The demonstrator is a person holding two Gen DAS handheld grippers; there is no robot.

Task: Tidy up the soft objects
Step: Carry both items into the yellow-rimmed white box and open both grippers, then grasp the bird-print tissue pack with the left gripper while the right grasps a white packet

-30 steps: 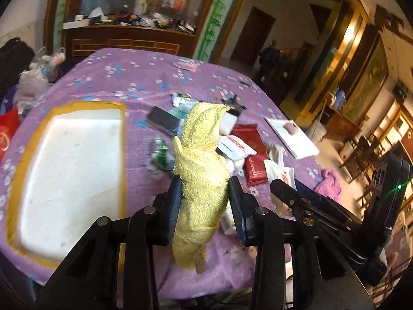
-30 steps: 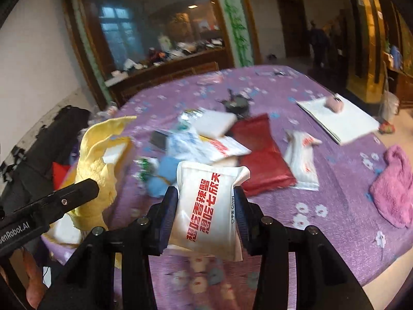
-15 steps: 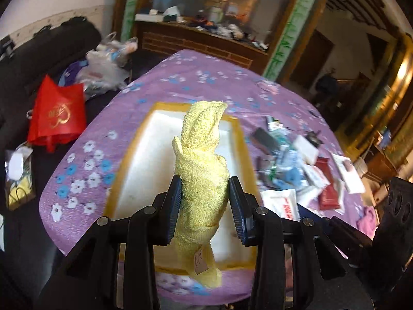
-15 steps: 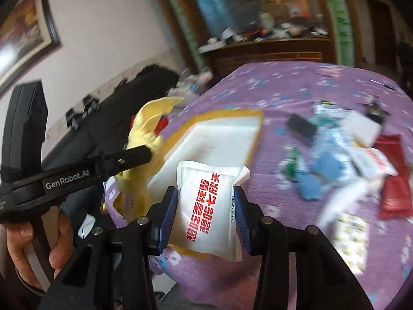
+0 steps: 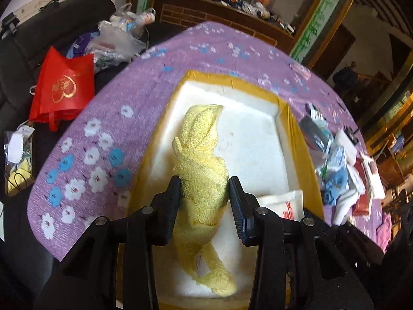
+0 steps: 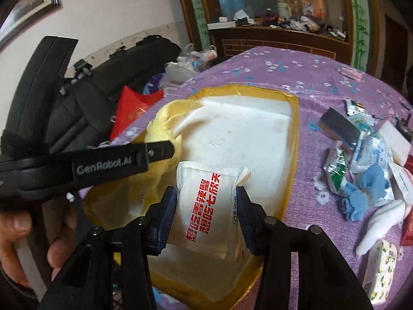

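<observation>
My left gripper (image 5: 204, 196) is shut on a yellow towel (image 5: 200, 155) and holds it over the white foam box with yellow taped rim (image 5: 294, 129). The towel's lower end hangs down to the box floor. My right gripper (image 6: 207, 206) is shut on a white packet with red Chinese print (image 6: 206, 204), held over the near end of the same box (image 6: 293, 139). The packet's corner shows in the left wrist view (image 5: 284, 204). The yellow towel (image 6: 160, 121) and the left gripper's body (image 6: 103, 165) show at the left of the right wrist view.
The purple flowered tablecloth (image 5: 108, 118) covers a round table. A pile of packets, a blue cloth (image 6: 366, 188) and a white sock (image 6: 379, 222) lies right of the box. A red bag (image 5: 62, 87) and black bags sit beyond the table's left edge.
Both grippers swung left from the pile of packets to above the foam box and lowered toward it, each still holding its item. The towel's end now reaches into the box.
</observation>
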